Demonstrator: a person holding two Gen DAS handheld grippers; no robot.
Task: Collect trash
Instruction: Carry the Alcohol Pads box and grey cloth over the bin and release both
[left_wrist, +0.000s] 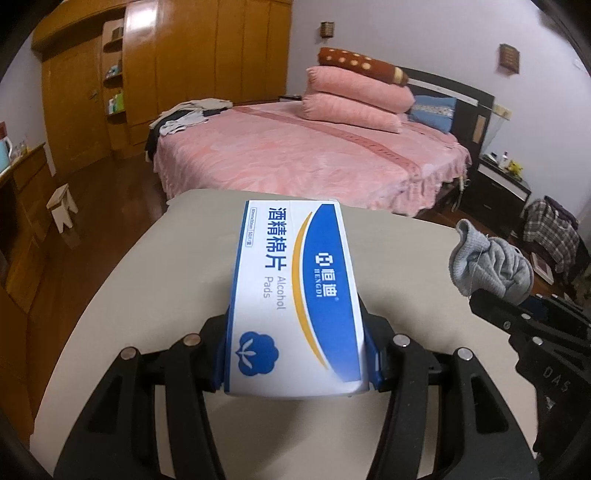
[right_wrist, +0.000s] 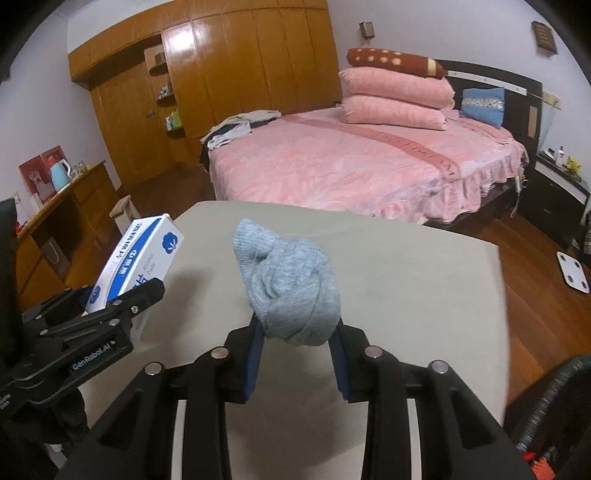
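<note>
Left gripper (left_wrist: 295, 354) clamps the white-and-blue cardboard alcohol-pad box (left_wrist: 295, 291); right gripper (right_wrist: 297, 354) pinches a balled grey knitted sock (right_wrist: 291, 291). Both clear of the beige table (right_wrist: 406, 277); disposal outstanding, no bin visible.

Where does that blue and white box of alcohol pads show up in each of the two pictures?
Left wrist view: the alcohol pads box fills the centre, clamped in the left claw, above the beige table.
Right wrist view: the same box sits at the left edge, tilted, in that same claw.
Shared landmark: the pink bed behind the table.
</note>
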